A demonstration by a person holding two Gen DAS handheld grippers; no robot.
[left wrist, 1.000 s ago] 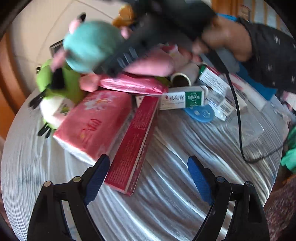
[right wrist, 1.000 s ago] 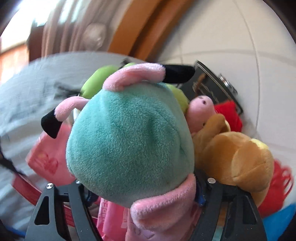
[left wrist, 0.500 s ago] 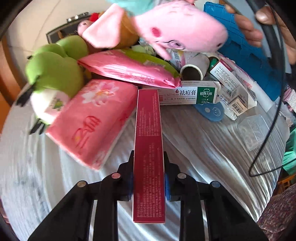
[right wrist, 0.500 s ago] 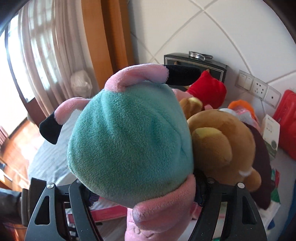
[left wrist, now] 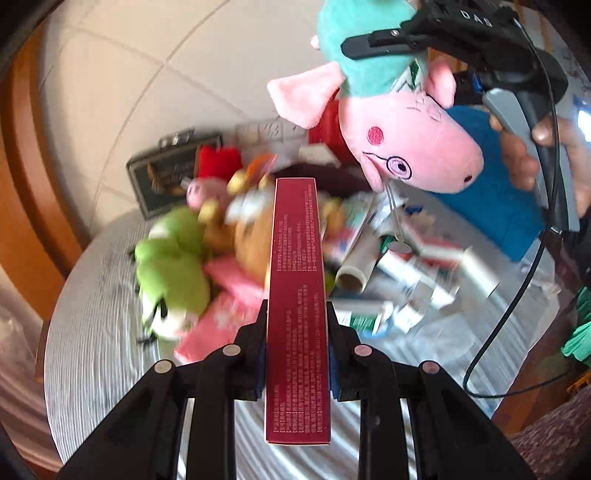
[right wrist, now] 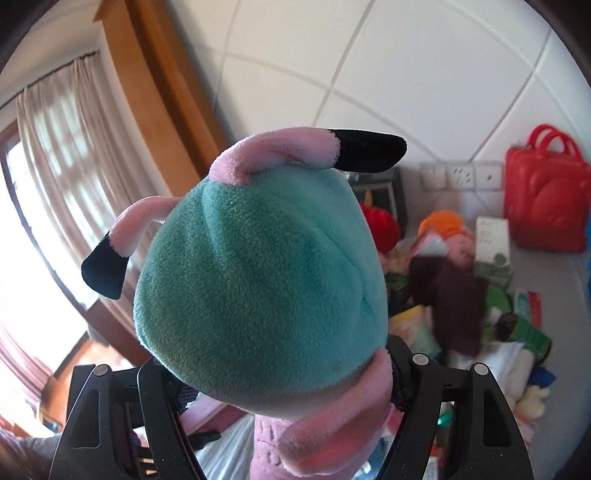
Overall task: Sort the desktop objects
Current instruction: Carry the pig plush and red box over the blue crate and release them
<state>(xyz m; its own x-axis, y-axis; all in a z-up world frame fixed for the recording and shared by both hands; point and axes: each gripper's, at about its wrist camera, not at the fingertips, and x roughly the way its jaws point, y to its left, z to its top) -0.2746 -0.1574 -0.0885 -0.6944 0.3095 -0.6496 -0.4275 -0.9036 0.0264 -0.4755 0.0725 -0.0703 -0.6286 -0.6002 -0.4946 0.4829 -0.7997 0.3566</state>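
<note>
My left gripper (left wrist: 296, 354) is shut on a long dark red box (left wrist: 296, 295) and holds it lifted above the table, pointing away from me. My right gripper (right wrist: 280, 373) is shut on a pink pig plush in a teal dress (right wrist: 258, 280), which fills its view. In the left wrist view the same pig plush (left wrist: 406, 147) hangs head down, high at the upper right, held by the right gripper (left wrist: 443, 29) in a hand.
A round table with a grey ribbed cloth (left wrist: 92, 350) carries a pile: a green frog plush (left wrist: 170, 273), pink tissue packs (left wrist: 214, 325), a brown bear plush (left wrist: 251, 243), toothpaste boxes (left wrist: 369, 317), a cardboard roll (left wrist: 354, 273). A red bag (right wrist: 546, 199) stands by the tiled wall.
My left gripper closed on the red box and raised it off the table. My right gripper lifted the pig plush higher and swung it toward the wall.
</note>
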